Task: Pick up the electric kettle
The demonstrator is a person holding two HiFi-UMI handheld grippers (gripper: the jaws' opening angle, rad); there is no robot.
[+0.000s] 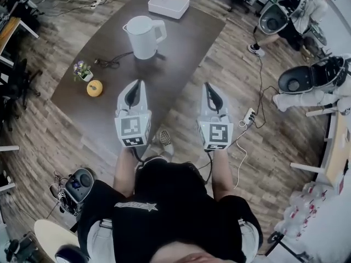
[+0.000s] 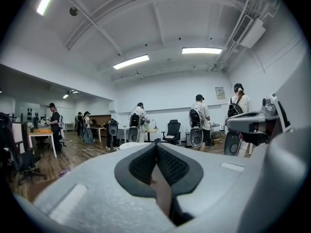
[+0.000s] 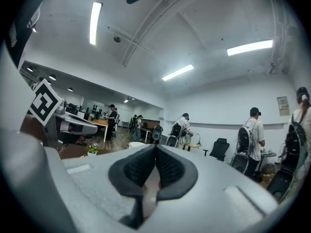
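Observation:
The white electric kettle [image 1: 143, 36] stands upright on the dark brown table [image 1: 186, 43], handle turned to the right, lid on. Both grippers hang over the near table edge, short of the kettle and touching nothing. My left gripper [image 1: 136, 83] points up the table roughly toward the kettle; its dark pads [image 2: 141, 164] meet at the tip with nothing between them. My right gripper [image 1: 209, 85] is level with it, further right, jaws shut and empty as well [image 3: 155, 146]. A sliver of the kettle's white top [image 3: 130, 143] peeks over the right gripper's body.
On the table lie a white box [image 1: 169, 4] at the far end, a black cable [image 1: 109, 62], a small potted flower [image 1: 82, 70] and a yellow round object [image 1: 94, 87]. A power strip [image 1: 249, 116] and cords lie on the floor to the right. People stand in the room beyond.

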